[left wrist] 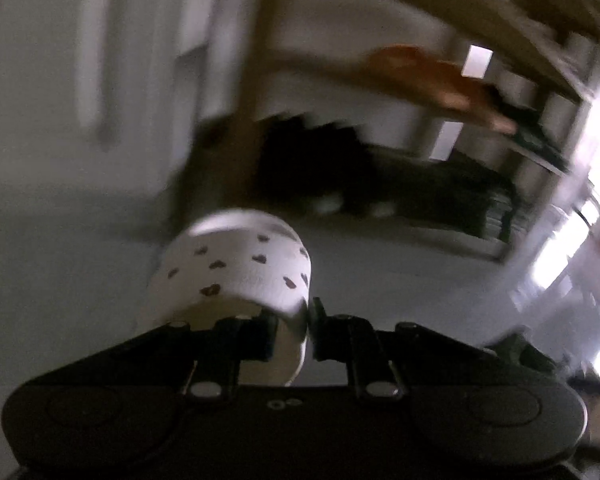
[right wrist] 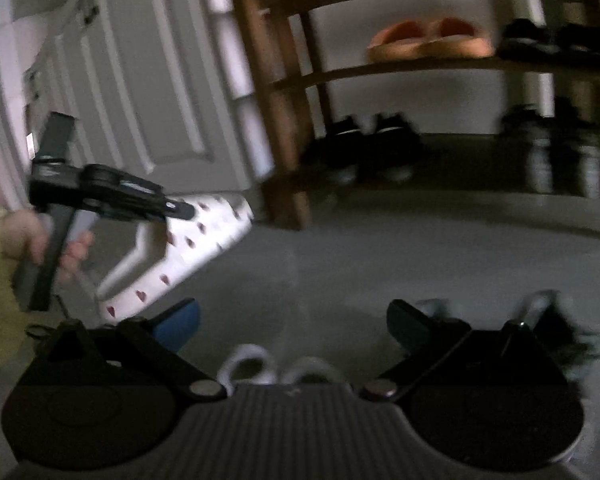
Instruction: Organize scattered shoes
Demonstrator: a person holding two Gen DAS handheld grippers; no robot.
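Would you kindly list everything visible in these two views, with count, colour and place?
White slipper with dark heart print: one, held off the grey floor.
Wooden shoe rack: one, brown, against the wall.
Orange slippers: two, middle shelf.
Black shoes: about two pairs, blurred, bottom shelf.
White panelled door: one, left of rack.
Left tongs: black, shut on the slipper.
Right tongs: open, empty.
Hand: one, holding the left tongs.
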